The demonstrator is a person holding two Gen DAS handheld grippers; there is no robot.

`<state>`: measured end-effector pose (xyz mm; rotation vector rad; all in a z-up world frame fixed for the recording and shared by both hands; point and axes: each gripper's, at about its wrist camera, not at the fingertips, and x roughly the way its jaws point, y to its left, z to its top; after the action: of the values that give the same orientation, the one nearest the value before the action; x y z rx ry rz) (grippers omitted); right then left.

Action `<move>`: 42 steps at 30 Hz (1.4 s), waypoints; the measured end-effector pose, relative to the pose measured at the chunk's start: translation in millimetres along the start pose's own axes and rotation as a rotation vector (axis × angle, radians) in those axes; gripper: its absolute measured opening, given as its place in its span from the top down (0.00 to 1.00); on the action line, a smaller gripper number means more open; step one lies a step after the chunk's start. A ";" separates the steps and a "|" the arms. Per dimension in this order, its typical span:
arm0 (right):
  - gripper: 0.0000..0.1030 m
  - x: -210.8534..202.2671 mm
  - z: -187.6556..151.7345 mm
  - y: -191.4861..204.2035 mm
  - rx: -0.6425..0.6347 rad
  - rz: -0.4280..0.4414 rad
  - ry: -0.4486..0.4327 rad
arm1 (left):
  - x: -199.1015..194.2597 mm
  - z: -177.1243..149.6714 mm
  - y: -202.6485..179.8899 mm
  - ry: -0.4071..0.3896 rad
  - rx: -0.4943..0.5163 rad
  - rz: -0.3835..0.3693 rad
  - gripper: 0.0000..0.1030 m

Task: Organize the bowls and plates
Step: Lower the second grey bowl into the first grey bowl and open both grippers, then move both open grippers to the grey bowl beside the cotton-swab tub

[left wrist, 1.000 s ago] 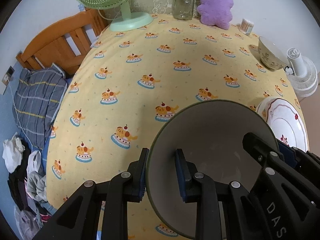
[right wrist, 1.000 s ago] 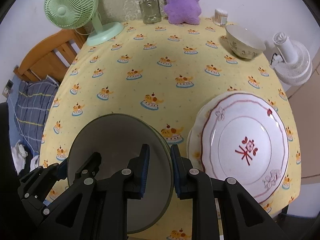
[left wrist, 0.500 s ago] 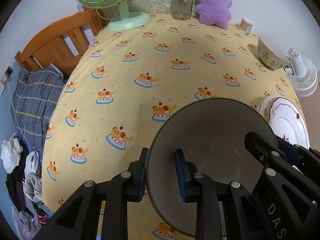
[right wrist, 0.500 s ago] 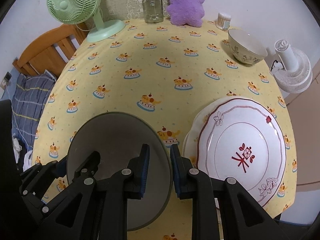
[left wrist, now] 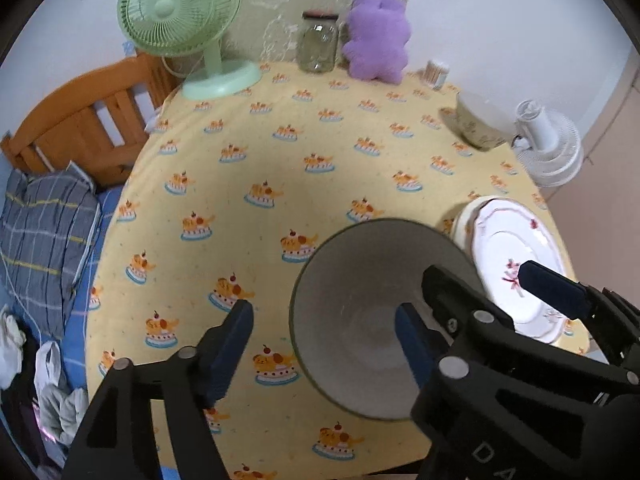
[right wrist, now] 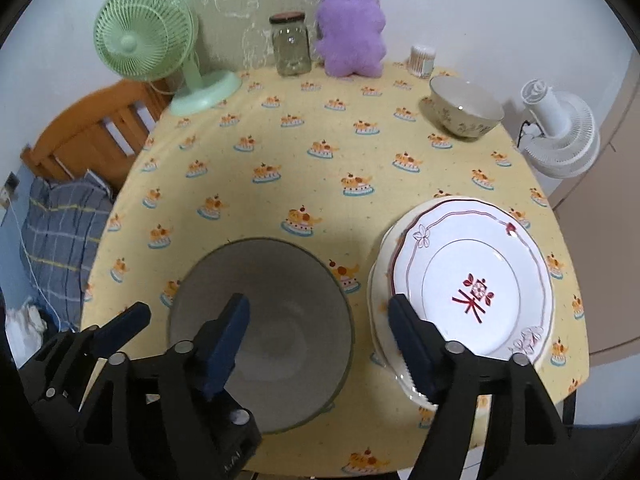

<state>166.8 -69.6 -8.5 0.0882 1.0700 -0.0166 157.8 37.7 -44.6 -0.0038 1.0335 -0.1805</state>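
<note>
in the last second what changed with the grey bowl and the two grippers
Both grippers let go: the left gripper and right gripper, each clamped on the grey bowl's rim before, now stand open around it. The bowl rests on the tablecloth. The stacked plates, the floral bowl and the things at the back kept their places.

A round table (right wrist: 320, 152) carries everything, draped in a yellow cloth (right wrist: 280, 184) printed with small cakes. Along its far edge stand a green fan (right wrist: 160, 56), a lidded glass jar (right wrist: 291, 46), a purple plush toy (right wrist: 350, 38) and a small tub of cotton swabs (right wrist: 422, 59). A patterned bowl (right wrist: 466, 112) sits at the far right. Near the front lies a grey bowl (right wrist: 262, 320), and just beside it, to the right, a stack of plates (right wrist: 472, 280) topped by a white one with red trim.
</note>
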 end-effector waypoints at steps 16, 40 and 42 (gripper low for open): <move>0.14 -67.0 14.3 -2.3 0.038 -0.046 -0.139 | -57.8 20.3 -16.4 -0.147 0.076 -0.016 0.16; 0.09 -52.1 83.9 -133.8 -0.006 -0.025 -0.121 | -25.2 81.7 -145.0 -0.164 0.008 0.042 0.16; 0.09 -46.9 92.2 -146.4 -0.020 -0.009 -0.116 | -19.6 88.4 -154.4 -0.158 0.006 0.050 0.16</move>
<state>216.7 -224.2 67.2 0.0638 0.9542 -0.0187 200.8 -118.7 31.1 0.0130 0.8750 -0.1358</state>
